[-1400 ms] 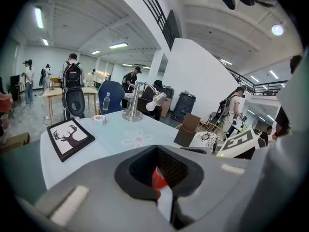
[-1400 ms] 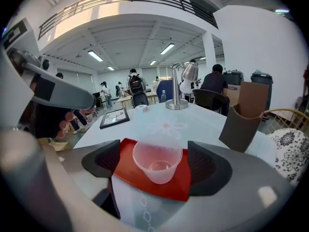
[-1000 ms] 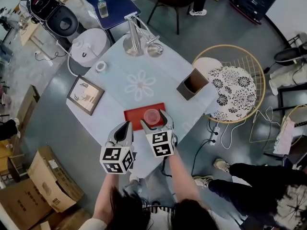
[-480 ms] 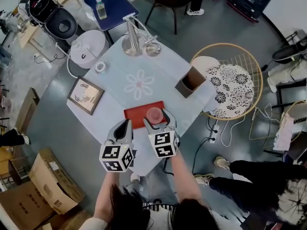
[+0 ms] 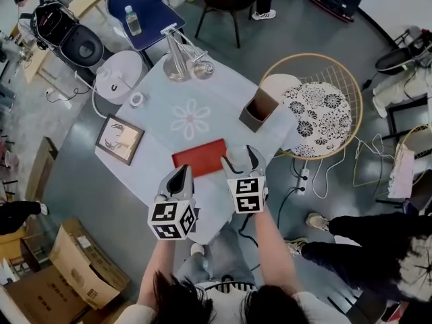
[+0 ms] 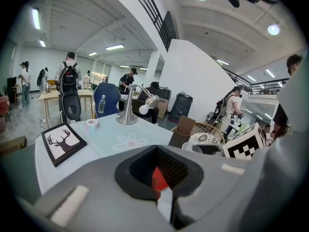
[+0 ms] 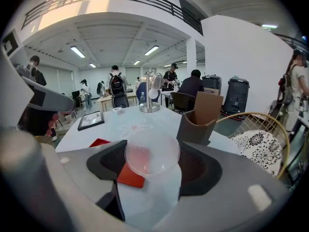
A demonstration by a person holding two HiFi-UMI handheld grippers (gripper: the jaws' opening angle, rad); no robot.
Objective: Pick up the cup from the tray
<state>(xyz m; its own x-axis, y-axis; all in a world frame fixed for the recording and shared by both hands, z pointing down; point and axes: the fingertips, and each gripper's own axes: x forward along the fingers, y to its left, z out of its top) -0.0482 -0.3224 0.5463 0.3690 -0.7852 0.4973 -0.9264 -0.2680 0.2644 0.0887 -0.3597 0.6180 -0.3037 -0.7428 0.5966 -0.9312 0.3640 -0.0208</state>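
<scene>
A clear plastic cup (image 7: 152, 153) sits upright between the jaws of my right gripper (image 7: 153, 167), which have just been closing and now press on its sides. In the head view my right gripper (image 5: 240, 159) holds it above the table to the right of the red tray (image 5: 199, 157), off the tray. The tray lies flat near the table's front edge and shows behind the cup (image 7: 126, 176). My left gripper (image 5: 181, 175) hovers just in front of the tray, its jaws together and empty. In the left gripper view a bit of red tray (image 6: 159, 179) shows through the left gripper (image 6: 163, 190).
On the white table (image 5: 202, 204) stand a brown open box (image 5: 258, 110), a framed deer picture (image 5: 120, 139), a metal desk lamp (image 5: 177, 59) and a tape roll (image 5: 137, 99). A wicker chair (image 5: 317, 106) stands to the right. Several people are behind.
My right gripper closed on the cup, lifted it off the tray and carried it to the right. The left gripper rose slightly in front of the tray.
</scene>
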